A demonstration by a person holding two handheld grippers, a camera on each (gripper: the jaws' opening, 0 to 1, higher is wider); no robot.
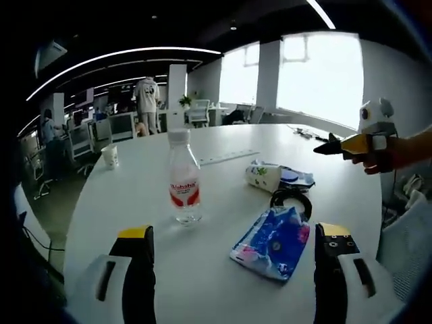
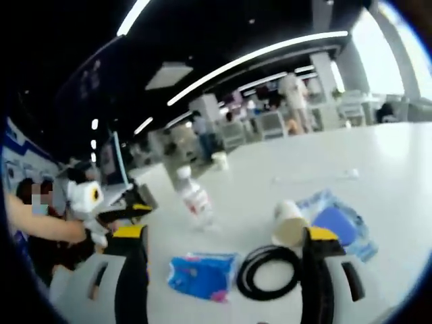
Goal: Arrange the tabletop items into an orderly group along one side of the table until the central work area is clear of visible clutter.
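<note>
A: What is the left gripper (image 1: 233,260) doing?

B: Its two jaws stand wide apart above the white table (image 1: 223,182) and hold nothing. Between them, near the right jaw, lies a blue packet (image 1: 271,243), flat on the table. Just behind the packet there is a black cable loop (image 1: 291,200), partly hidden by it.

A: And the bottle?

B: The water bottle (image 1: 183,179) stands upright, a little left of the middle, with a red label and a white cap. Further right, a white cup (image 1: 263,177) lies on its side, touching a blue pouch (image 1: 295,178). A paper cup (image 1: 110,156) stands near the far left edge of the table.

A: What about the right gripper (image 2: 226,266)?

B: In the right gripper view its jaws are also wide open and empty. Between them lie the blue packet (image 2: 200,275) and the cable loop (image 2: 268,271), side by side. Beyond them are the lying cup (image 2: 288,222) with the blue pouch (image 2: 341,226) and the bottle (image 2: 195,198), which looks tilted in this blurred view.

A: Do the grippers see each other?

B: Yes. The right gripper (image 1: 335,145) comes into the left gripper view from the right, held in a hand (image 1: 388,154) above the table. The left gripper (image 2: 131,206) appears at the left of the right gripper view.
</note>
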